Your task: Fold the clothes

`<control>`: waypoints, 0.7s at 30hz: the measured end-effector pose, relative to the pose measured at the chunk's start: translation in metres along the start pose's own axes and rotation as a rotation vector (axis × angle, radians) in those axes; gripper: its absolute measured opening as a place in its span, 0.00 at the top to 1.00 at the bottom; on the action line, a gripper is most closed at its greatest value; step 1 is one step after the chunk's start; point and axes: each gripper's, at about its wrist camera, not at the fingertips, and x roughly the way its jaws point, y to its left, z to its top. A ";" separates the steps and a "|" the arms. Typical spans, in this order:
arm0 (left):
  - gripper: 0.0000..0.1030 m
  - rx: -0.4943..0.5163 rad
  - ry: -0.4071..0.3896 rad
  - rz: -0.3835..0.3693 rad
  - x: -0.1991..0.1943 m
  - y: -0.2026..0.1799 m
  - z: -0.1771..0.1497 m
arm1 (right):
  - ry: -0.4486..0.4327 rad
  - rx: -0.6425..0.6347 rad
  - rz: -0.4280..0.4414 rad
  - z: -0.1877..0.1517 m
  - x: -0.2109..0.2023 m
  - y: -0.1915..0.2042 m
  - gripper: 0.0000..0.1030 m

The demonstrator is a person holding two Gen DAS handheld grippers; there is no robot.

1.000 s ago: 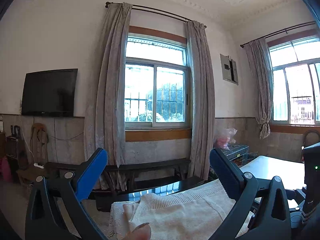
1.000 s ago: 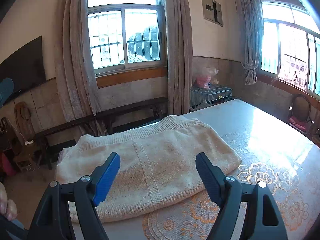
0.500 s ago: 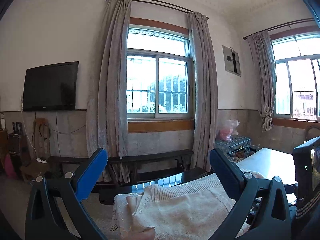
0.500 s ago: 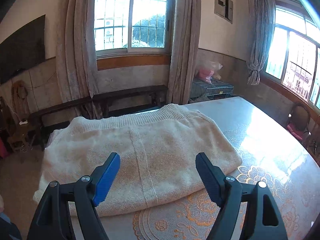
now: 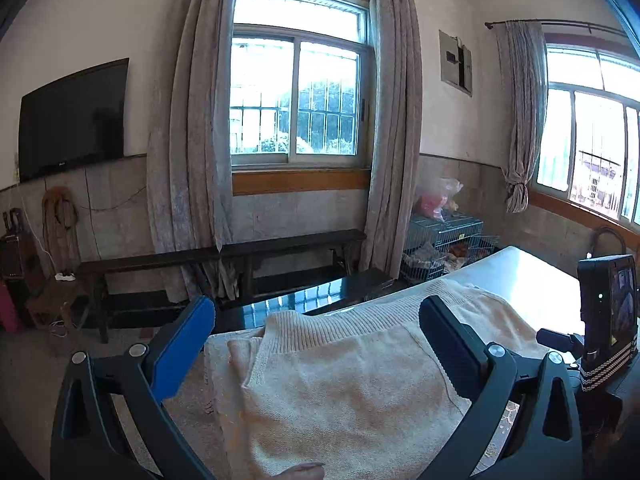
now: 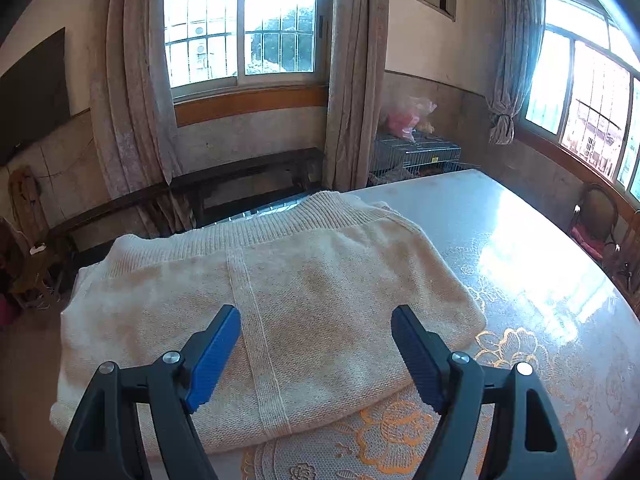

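Note:
A cream knitted sweater (image 6: 280,288) lies folded flat on the table, its ribbed hem toward the window. It also shows in the left wrist view (image 5: 344,384), at the table's left end. My right gripper (image 6: 316,320) is open and empty, hovering just above the sweater's near half. My left gripper (image 5: 316,316) is open and empty, above the sweater's left part. A fingertip (image 5: 304,472) shows at the bottom edge of the left wrist view.
The table (image 6: 532,280) has a glossy cloth with orange flower patterns and extends to the right. The right gripper's body (image 5: 608,312) shows at the right of the left wrist view. A dark bench (image 6: 192,184), curtains and a wire cage (image 6: 416,156) stand beyond the table.
Both grippers tilted downward toward the table, so the sweater fills more of each view. The right gripper moved closer over the sweater. Both stayed open.

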 end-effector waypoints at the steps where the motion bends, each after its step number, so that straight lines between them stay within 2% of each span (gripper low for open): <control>1: 0.00 0.003 0.003 -0.001 -0.001 0.000 0.000 | 0.002 0.001 0.005 -0.001 0.000 0.000 0.22; 4: 0.00 0.021 -0.010 0.014 -0.006 -0.002 -0.002 | 0.003 -0.004 0.010 -0.002 0.001 0.001 0.22; 9: 0.00 0.004 0.013 -0.006 -0.008 -0.003 -0.001 | 0.014 -0.010 0.015 -0.005 0.003 0.000 0.22; 21: 0.00 0.014 -0.003 -0.019 -0.008 -0.002 0.005 | 0.042 0.003 -0.002 -0.006 0.009 -0.007 0.22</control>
